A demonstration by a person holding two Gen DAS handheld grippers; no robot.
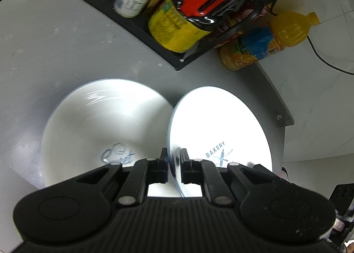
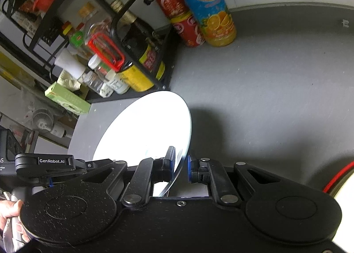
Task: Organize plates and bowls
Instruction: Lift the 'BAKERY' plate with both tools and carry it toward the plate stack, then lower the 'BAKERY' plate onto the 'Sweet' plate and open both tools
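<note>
Left gripper (image 1: 174, 158) is right up against the lens, clamped down on the left rim of a white plate (image 1: 221, 124). From there the plate spreads off to the right and away. The right gripper (image 2: 180, 160) is pinched onto a rim too, with its plate running off to its left, toward the other gripper. So my read is that it's one plate held from both sides, tilted and up off the grey table (image 1: 55, 49).

What matters for the next move is the white bowl (image 1: 99, 124), or maybe a deep plate. It sits on the table just left of the left gripper, rim right by the plate's rim, and I can't tell if they touch. The left hand is clearly the nearer one. If the plate is meant to stack there, I'd guess it has to go leftward and flatten out.

Readable stuff:
- The plate says "BAKERY", with smaller print I can't make out.
- The bowl has a script word, looks like "Sweet".
- In the right view the left gripper reads "GenRobot.AI".
- The orange juice bottle (image 2: 212, 9) and red cans (image 2: 177, 14) stand by the table's far edge, next to the black rack's (image 1: 132, 31) corner. They carry Chinese lettering.
</note>
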